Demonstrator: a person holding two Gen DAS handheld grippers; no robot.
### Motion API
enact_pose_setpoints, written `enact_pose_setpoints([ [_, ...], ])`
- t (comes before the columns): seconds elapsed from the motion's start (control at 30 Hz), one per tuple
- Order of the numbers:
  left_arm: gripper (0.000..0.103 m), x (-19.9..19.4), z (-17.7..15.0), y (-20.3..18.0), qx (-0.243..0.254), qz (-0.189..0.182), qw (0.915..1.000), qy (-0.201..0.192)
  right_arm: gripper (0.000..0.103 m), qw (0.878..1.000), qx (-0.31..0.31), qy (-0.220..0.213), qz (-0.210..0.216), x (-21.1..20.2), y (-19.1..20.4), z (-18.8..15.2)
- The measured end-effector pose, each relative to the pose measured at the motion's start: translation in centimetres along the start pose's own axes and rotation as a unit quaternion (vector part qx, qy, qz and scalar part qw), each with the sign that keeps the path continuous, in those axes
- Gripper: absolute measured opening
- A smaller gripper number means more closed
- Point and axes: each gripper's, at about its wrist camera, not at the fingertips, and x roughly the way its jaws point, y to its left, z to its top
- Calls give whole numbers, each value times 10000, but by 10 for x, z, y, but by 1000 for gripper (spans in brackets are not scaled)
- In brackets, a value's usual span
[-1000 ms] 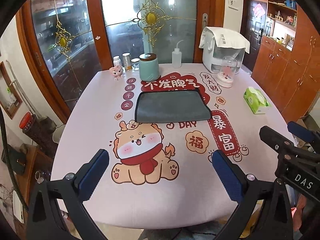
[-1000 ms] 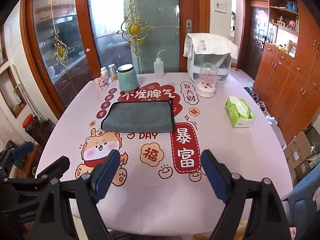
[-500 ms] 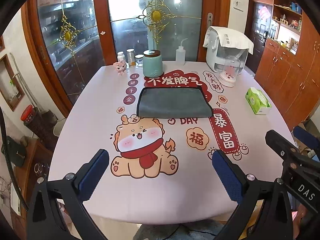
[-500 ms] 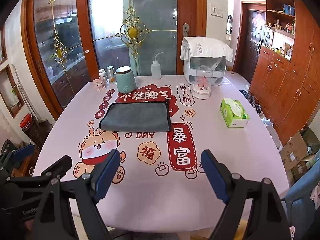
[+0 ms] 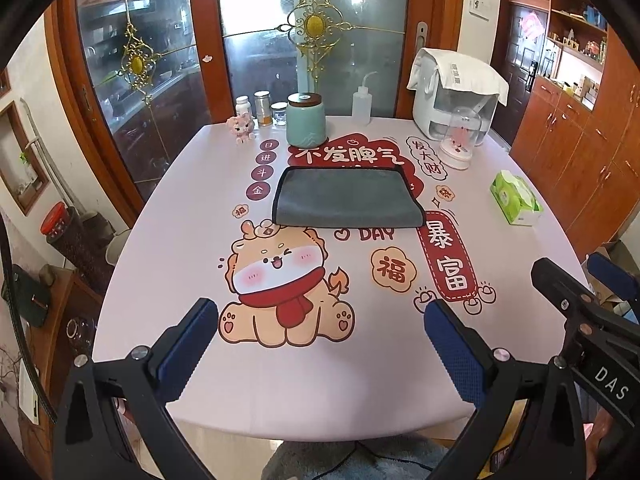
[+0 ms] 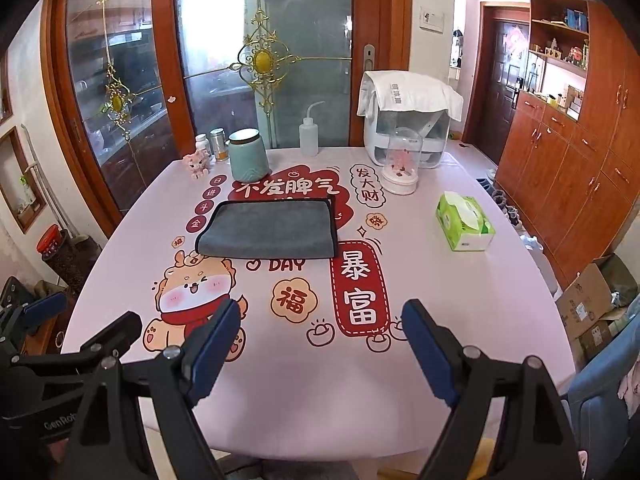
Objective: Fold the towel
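Note:
A grey towel [image 5: 346, 198] lies folded flat in a rectangle at the middle of the pink printed table; it also shows in the right wrist view [image 6: 270, 229]. My left gripper [image 5: 320, 340] is open and empty, held above the table's near edge, well short of the towel. My right gripper [image 6: 322, 346] is open and empty, also back at the near edge. The right gripper shows at the right edge of the left wrist view [image 5: 580, 292]. The left gripper shows at the left edge of the right wrist view [image 6: 72, 328].
At the table's far side stand a teal canister [image 5: 306, 122], small jars [image 5: 262, 108], a pink figurine [image 5: 241, 129], a squeeze bottle [image 5: 361, 105], a cloth-covered white appliance [image 5: 456, 96] and a glass dome [image 5: 460, 140]. A green tissue pack [image 5: 516, 198] lies right. Cabinets stand to the right.
Both grippers have drawn back and risen away from the table; the towel looks smaller and farther. Both stay open. The towel has not moved.

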Motion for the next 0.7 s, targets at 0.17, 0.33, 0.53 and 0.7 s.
enact_pose_setpoints([
  [0.17,102,0,-3,0,-12,-4,10000,0,84,10000,-26,-7,-19,-1,1,-2],
  [0.33,102,0,-4,0,-9,-30,10000,11,84,10000,-32,76,-27,0,2,-5],
  [0.53,102,-1,-7,1,-23,-68,10000,53,84,9999,-48,85,-42,-1,3,-7],
  [0.7,102,0,-8,1,-25,-102,9999,78,84,9999,-37,92,-60,-3,1,-8],
])
